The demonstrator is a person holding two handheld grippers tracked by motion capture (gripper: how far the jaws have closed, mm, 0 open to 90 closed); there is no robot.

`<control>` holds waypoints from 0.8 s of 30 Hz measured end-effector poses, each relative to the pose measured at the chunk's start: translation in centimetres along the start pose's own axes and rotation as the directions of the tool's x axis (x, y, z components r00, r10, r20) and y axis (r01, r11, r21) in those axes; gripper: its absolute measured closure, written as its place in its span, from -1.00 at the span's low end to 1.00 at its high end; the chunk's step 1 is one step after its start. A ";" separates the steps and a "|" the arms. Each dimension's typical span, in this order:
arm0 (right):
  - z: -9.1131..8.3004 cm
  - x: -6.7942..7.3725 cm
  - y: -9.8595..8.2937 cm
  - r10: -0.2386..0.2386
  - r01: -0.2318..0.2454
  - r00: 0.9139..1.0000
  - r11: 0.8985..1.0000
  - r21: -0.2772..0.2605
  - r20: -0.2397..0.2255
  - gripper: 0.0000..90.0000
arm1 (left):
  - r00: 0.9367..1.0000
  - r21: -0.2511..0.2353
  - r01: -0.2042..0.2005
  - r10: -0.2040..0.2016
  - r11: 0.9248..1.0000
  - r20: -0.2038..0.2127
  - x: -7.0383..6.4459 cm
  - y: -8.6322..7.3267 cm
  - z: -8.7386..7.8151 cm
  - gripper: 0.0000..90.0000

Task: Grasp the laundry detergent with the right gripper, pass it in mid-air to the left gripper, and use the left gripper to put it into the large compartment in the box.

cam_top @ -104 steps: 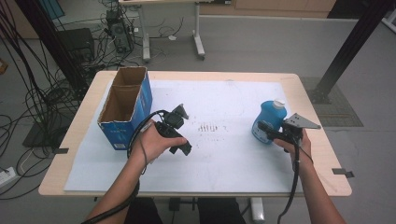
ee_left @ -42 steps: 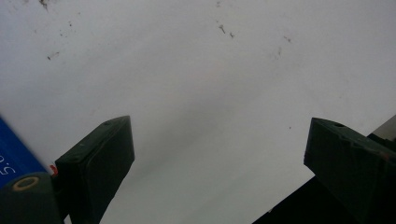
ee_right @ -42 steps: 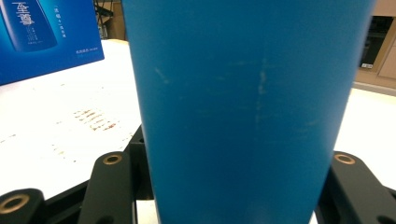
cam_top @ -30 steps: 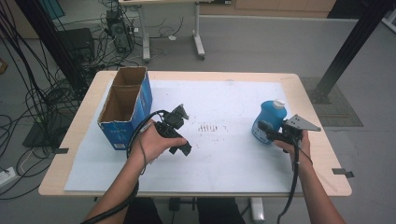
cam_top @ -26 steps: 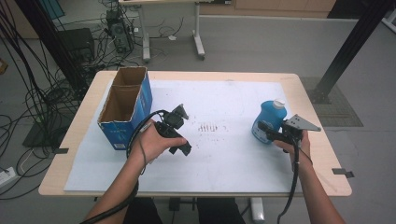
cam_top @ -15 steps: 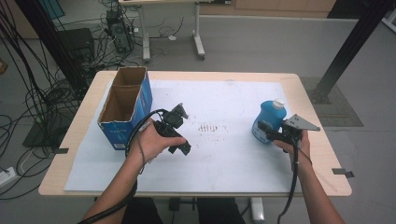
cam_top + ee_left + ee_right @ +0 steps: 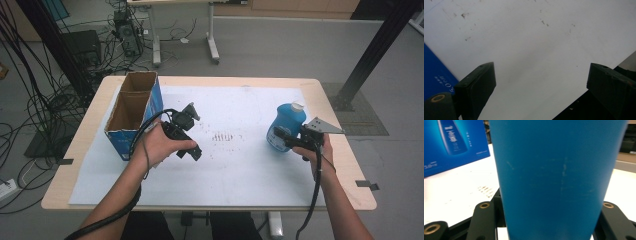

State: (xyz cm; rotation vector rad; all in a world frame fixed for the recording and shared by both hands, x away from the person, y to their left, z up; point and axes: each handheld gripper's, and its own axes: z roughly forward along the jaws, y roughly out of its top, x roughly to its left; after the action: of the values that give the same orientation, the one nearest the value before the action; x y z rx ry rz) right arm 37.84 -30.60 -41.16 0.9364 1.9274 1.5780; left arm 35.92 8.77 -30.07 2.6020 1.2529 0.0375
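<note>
From above we see the upright blue plastic bottle with a white cap (image 7: pixel 289 126) near the table's right side, and the right gripper (image 7: pixel 544 220) view shows its jaws pressed on both flanks, while the left gripper (image 7: pixel 541 85) gapes wide, empty, over the white sheet (image 7: pixel 536 45).

Blue box (image 7: pixel 454 145) side — small "5.0" print, perhaps; brand wording and bottle picture label too blurred to read.

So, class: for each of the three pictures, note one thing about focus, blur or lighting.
High view: evenly lit, sharp, soft shadows on the white sheet. Left gripper view: the near tongs look soft, the sheet's specks sharper. Right gripper view: the blue bottle looms close and slightly blurred; the printed box behind reads clearer.
</note>
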 end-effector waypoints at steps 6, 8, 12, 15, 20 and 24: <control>0.1 0.6 1.1 0.001 0.000 0.999 1.000 0.020 -0.051 -0.02 | 0.999 -0.002 -0.037 0.037 0.999 -0.013 0.0 0.3 -1.5 -0.80; 0.2 0.8 1.5 0.004 -0.002 0.997 1.000 0.028 -0.073 -0.02 | 0.999 -0.001 -0.050 0.050 0.999 -0.012 -0.1 0.4 -2.0 -0.80; 0.3 1.3 2.1 0.015 -0.010 0.993 0.999 0.040 -0.119 -0.02 | 0.996 0.003 -0.089 0.089 0.996 -0.011 -0.3 0.5 -2.9 -0.80; 0.4 1.6 2.5 0.025 -0.020 0.988 0.999 0.035 -0.152 -0.02 | 0.992 0.007 -0.128 0.128 0.992 -0.012 -0.5 0.7 -3.6 -0.80; 0.5 2.2 3.2 0.017 -0.011 0.979 1.000 0.029 -0.201 -0.02 | 0.981 0.009 -0.193 0.193 0.981 -0.005 -0.9 1.2 -4.6 -0.79; 0.5 2.7 3.8 0.011 -0.005 0.969 1.000 0.026 -0.248 -0.02 | 0.966 0.020 -0.257 0.257 0.966 0.004 -1.3 1.8 -5.4 -0.77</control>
State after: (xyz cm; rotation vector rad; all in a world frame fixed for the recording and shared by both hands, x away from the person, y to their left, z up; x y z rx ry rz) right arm 37.24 -27.82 -37.43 0.7876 2.1172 1.7505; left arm 35.73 7.84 -24.32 2.7643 0.9111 0.0710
